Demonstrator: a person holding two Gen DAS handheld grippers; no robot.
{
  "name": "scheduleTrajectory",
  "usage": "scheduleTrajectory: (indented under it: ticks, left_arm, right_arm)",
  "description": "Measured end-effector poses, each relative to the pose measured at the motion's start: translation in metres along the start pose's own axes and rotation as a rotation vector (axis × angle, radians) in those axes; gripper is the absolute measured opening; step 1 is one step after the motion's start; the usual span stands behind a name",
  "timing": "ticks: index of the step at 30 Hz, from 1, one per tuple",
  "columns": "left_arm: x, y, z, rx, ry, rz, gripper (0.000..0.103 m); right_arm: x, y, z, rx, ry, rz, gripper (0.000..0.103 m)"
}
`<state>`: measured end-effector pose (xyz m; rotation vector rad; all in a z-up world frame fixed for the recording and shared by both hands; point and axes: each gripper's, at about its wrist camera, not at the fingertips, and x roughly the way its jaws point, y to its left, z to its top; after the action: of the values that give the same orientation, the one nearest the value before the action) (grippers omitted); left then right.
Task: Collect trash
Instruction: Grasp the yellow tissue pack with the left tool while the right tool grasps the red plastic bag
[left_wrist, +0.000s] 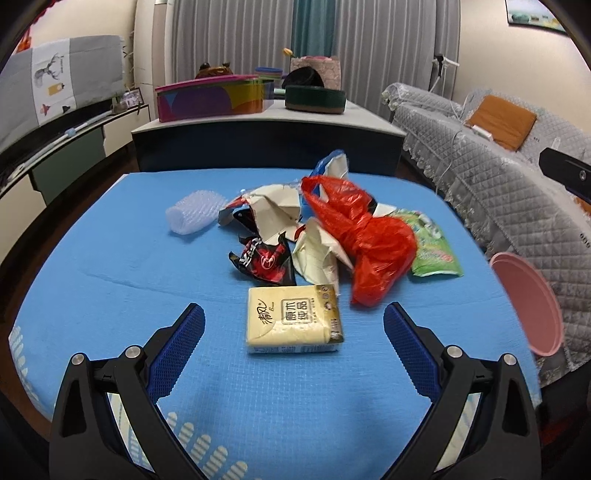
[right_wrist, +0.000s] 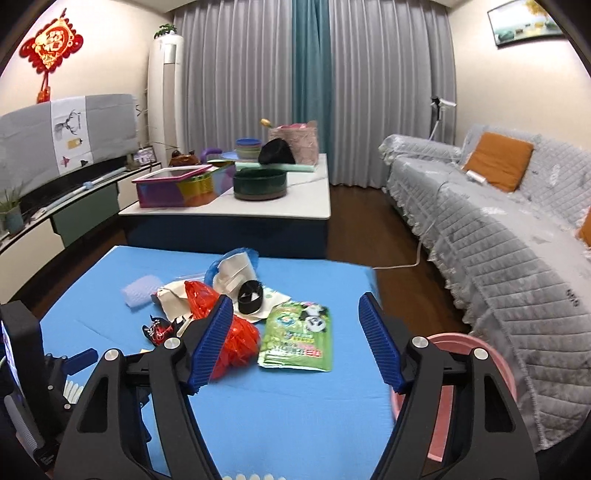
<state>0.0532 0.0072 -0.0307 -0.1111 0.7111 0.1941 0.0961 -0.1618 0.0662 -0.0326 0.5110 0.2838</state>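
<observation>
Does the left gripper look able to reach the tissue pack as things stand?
Probably yes: the left gripper is open, the tissue pack lies flat on the blue mat between its fingers, nothing on top.

The right tongs (right_wrist: 295, 339) hide part of the pink basin (right_wrist: 461, 343).

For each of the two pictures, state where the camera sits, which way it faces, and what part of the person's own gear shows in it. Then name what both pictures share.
Left wrist view: sits on the left gripper, looking down over the blue mat at the tissue pack; both open fingers show.
Right wrist view: sits on the right gripper, facing the curtains across the mat; both open fingers show, plus the left gripper at the picture's left edge.
Shared: red plastic bag, green panda wrapper, pink bin, sofa.
</observation>
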Motion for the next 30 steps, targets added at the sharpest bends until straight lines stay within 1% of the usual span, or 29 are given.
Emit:
scheduleTrajectory:
  ticks: [4,9,12,14,15,16,17,19,22,25,26,27,30]
  left_arm:
    - [0.019,0.003,-0.004,0.003,0.045,0.019,0.094]
    - [0.037,0.0,-0.003,0.002,0.077,0.021,0.094]
    - [0.043,-0.003,-0.004,0.018,0.091,0.031,0.094]
    - [0.049,-0.002,-0.004,0.022,0.108,0.046,0.085]
    - [0.05,0.001,-0.004,0.007,0.116,0.036,0.084]
    - [0.052,0.004,-0.003,-0.006,0.12,0.034,0.079]
    - [0.053,0.007,-0.003,-0.015,0.121,0.035,0.072]
    - [0.053,0.012,-0.003,-0.031,0.12,0.037,0.071]
    - [0.053,0.018,-0.004,-0.052,0.121,0.04,0.07]
    - [0.052,0.024,-0.004,-0.061,0.12,0.053,0.07]
    - [0.052,0.025,-0.003,-0.065,0.12,0.056,0.07]
    - [0.052,0.027,-0.002,-0.071,0.117,0.058,0.07]
    - [0.049,0.033,0.0,-0.087,0.106,0.063,0.07]
  right_arm:
    - [0.031,-0.001,-0.015,0.047,0.07,0.036,0.07]
    - [0.063,0.011,-0.021,0.03,0.113,0.084,0.07]
    - [0.081,0.016,-0.028,0.021,0.156,0.111,0.069]
    - [0.093,0.022,-0.032,0.01,0.183,0.135,0.069]
    - [0.095,0.024,-0.033,0.005,0.189,0.14,0.069]
    - [0.1,0.028,-0.035,-0.002,0.198,0.149,0.068]
    - [0.103,0.031,-0.037,-0.006,0.206,0.156,0.068]
    - [0.109,0.037,-0.04,-0.015,0.222,0.172,0.065]
    - [0.114,0.046,-0.042,-0.034,0.234,0.189,0.058]
    - [0.119,0.054,-0.044,-0.051,0.25,0.199,0.04]
    - [0.12,0.056,-0.044,-0.055,0.254,0.203,0.031]
    - [0.121,0.057,-0.044,-0.06,0.256,0.208,0.024]
    - [0.117,0.063,-0.043,-0.086,0.243,0.212,0.014]
